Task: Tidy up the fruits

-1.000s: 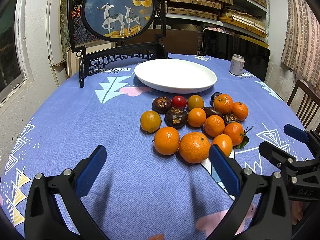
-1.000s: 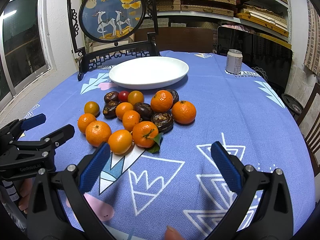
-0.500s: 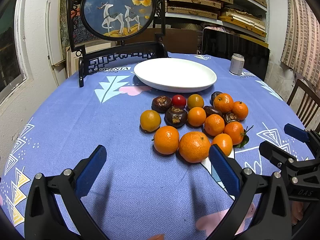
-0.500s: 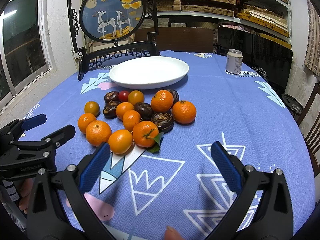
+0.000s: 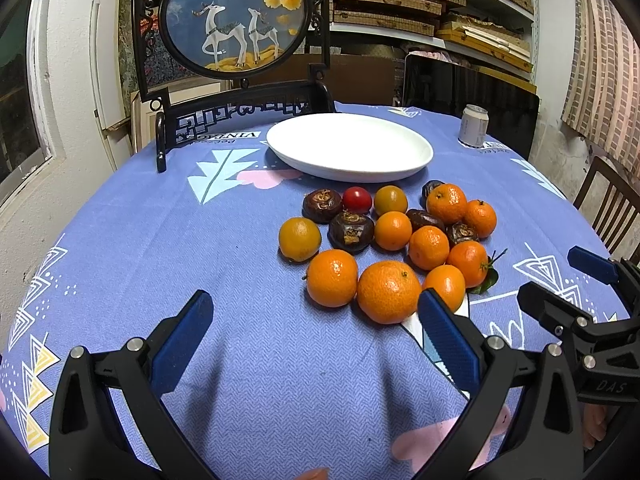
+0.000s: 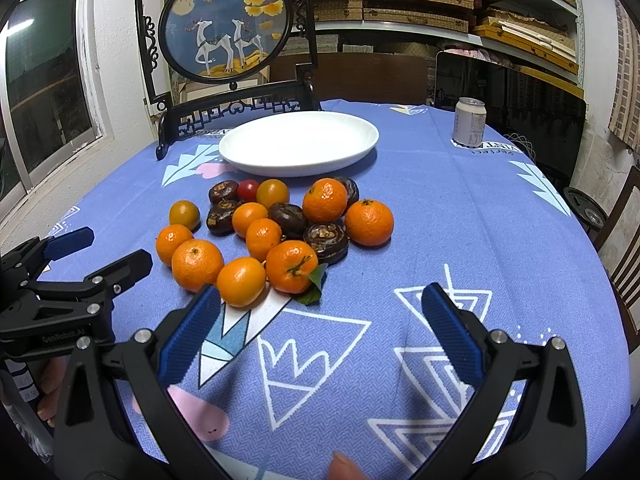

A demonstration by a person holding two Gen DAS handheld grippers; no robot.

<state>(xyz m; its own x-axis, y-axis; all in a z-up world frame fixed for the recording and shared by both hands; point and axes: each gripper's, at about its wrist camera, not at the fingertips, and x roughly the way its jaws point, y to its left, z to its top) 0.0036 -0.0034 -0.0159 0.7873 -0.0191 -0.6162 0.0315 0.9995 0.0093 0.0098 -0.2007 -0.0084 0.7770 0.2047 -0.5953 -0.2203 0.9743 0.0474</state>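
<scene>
A pile of fruit lies on the blue tablecloth: several oranges (image 5: 387, 291) (image 6: 242, 281), several dark brown fruits (image 5: 351, 231) (image 6: 326, 237), a red tomato (image 5: 357, 199) (image 6: 248, 189) and two yellowish ones (image 5: 299, 238). An empty white plate (image 5: 350, 147) (image 6: 298, 142) sits just behind the pile. My left gripper (image 5: 316, 328) is open and empty, in front of the pile and to its left. My right gripper (image 6: 320, 320) is open and empty, in front of the pile and to its right. Each gripper shows in the other's view (image 5: 568, 286) (image 6: 106, 248).
A drink can (image 5: 473, 125) (image 6: 469, 121) stands at the back right of the table. A black framed deer screen (image 5: 236, 16) (image 6: 224, 26) stands at the back left. A wooden chair (image 5: 612, 204) is off the right edge.
</scene>
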